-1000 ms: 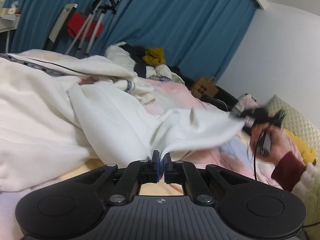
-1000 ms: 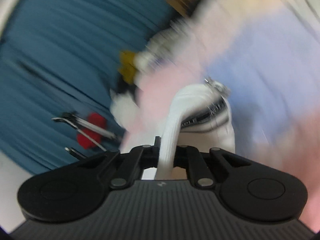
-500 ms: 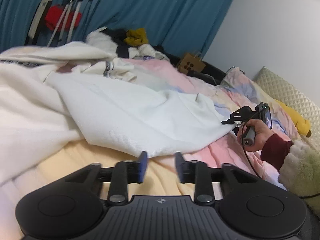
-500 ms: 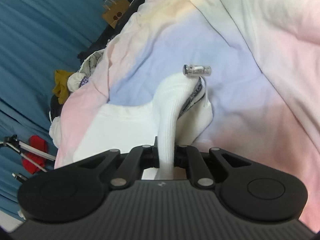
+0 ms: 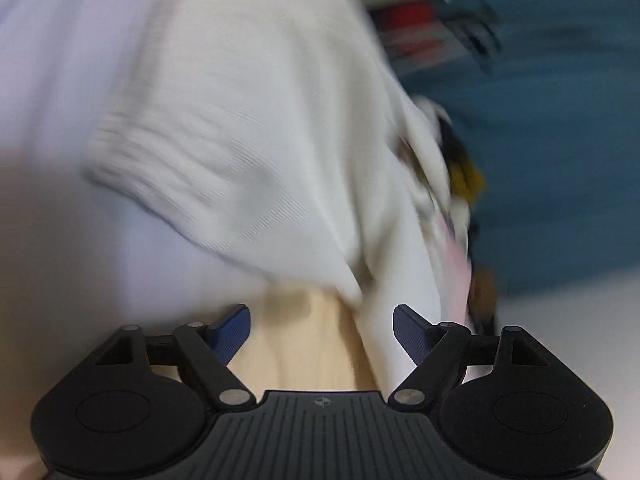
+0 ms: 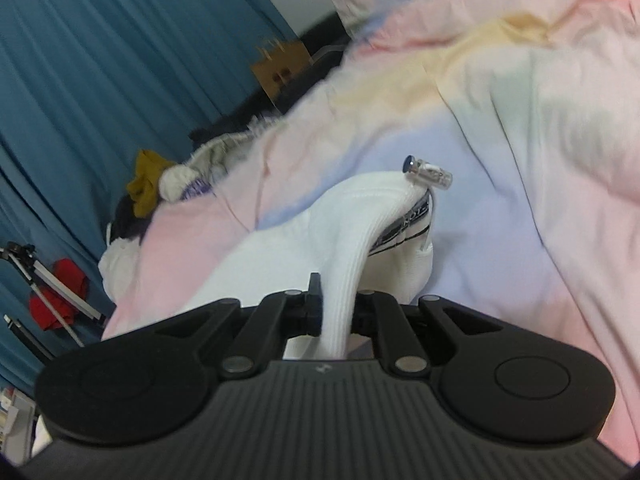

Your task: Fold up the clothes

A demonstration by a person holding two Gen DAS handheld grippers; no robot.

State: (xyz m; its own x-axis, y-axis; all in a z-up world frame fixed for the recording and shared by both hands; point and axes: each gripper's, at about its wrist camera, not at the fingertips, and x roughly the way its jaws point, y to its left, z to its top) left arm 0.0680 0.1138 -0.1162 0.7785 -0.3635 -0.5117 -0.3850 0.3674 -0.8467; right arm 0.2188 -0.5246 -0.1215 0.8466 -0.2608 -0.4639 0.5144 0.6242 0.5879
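A white ribbed garment lies over the pastel bedcover. Its ribbed hem is pinched in my right gripper, which is shut on it; a clear cord stopper sticks out past the hem. In the blurred left wrist view the same white garment fills the upper left, with a ribbed cuff toward the left. My left gripper hovers just short of its edge, jaws opening wide, blue pads apart with only pale yellow bedding between them.
Blue curtains hang behind the bed. A pile of clothes with a mustard piece lies at the bed's far side. A tripod and red cloth stand by the curtain, and a cardboard box sits beyond the bed.
My left gripper has let go of the white garment, opened wide, rolled and swung toward the garment's other part. The right gripper keeps its hold on the hem and has sunk a little.
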